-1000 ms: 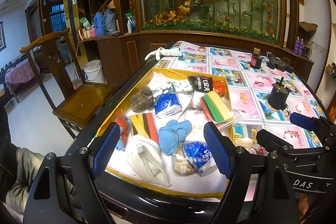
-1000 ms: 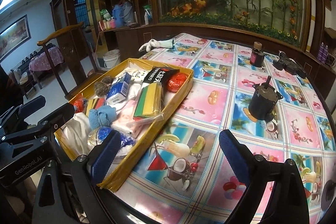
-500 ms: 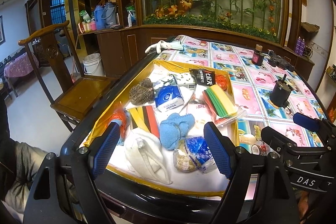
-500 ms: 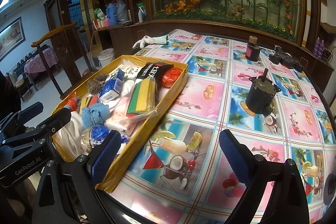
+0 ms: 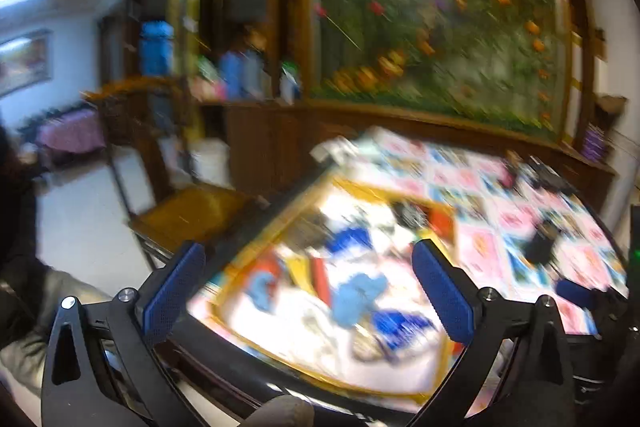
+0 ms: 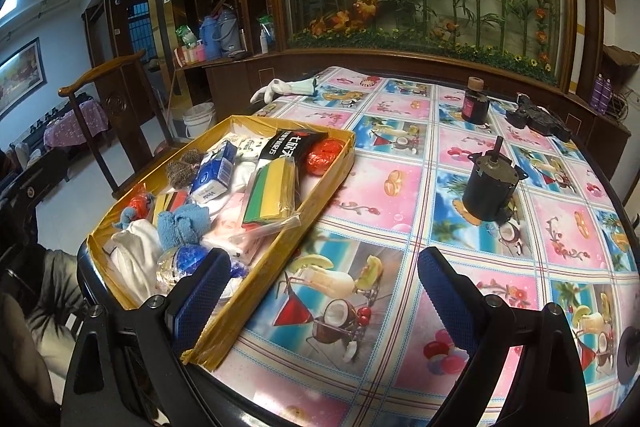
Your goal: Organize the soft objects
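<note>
Each claw, left claw and right claw, gapes wide before the yellow tray heaped with soft objects.

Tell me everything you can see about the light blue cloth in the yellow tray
The light blue cloth looks like soft terry fabric, bunched into a knotted lump with loose ends splaying out. It lies in the near part of the yellow tray, resting on the other contents. A white cloth bag sits against its left side and a blue and clear packet lies just in front. Neither gripper touches it. The left wrist view is too blurred to add detail.
</note>
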Available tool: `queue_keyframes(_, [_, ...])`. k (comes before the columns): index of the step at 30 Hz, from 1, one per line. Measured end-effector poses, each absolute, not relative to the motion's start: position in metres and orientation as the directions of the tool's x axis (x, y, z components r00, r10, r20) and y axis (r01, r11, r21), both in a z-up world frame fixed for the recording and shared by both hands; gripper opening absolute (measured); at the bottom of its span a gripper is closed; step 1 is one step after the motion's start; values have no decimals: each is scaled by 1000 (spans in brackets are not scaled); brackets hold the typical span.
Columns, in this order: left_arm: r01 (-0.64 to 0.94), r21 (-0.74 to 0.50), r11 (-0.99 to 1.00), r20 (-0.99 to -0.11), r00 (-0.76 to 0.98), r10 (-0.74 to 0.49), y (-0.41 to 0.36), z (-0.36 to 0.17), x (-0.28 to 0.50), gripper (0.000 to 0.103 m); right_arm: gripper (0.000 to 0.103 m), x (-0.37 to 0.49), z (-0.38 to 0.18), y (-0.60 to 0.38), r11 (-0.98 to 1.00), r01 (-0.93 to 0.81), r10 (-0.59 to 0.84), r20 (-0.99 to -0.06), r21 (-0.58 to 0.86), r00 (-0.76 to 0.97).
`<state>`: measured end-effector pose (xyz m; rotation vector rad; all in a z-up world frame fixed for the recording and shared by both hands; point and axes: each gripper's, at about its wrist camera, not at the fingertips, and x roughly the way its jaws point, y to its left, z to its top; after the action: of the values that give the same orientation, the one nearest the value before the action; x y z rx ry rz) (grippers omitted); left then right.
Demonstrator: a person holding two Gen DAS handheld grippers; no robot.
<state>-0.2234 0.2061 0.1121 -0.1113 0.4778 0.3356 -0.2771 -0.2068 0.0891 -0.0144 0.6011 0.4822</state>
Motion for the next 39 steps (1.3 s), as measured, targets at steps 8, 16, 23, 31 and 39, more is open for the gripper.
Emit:
queue_keyframes(8, [-376, -57, 925, -557, 781, 283, 216, 96, -211, 103, 96, -284, 84, -204, 889, -449, 421, -553, 93, 719])
queue_keyframes(16, [-407, -52, 912, -562, 767, 310, 218, 90, -212, 103, 96, -288, 81, -197, 883, -464, 424, -556, 75, 716])
queue_keyframes(23, [-435, -61, 898, -577, 750, 324, 226, 86, -212, 103, 96, -289, 81, -195, 881, -467, 425, -552, 70, 717])
queue_keyframes(31, [-440, -61, 896, -583, 744, 326, 228, 84, -211, 103, 97, -296, 78, -187, 883, -468, 409, -542, 33, 734])
queue_keyframes(39, [-441, -61, 896, -593, 738, 323, 229, 82, -211, 103, 101, -307, 75, -179, 890, -452, 364, -507, -57, 781])
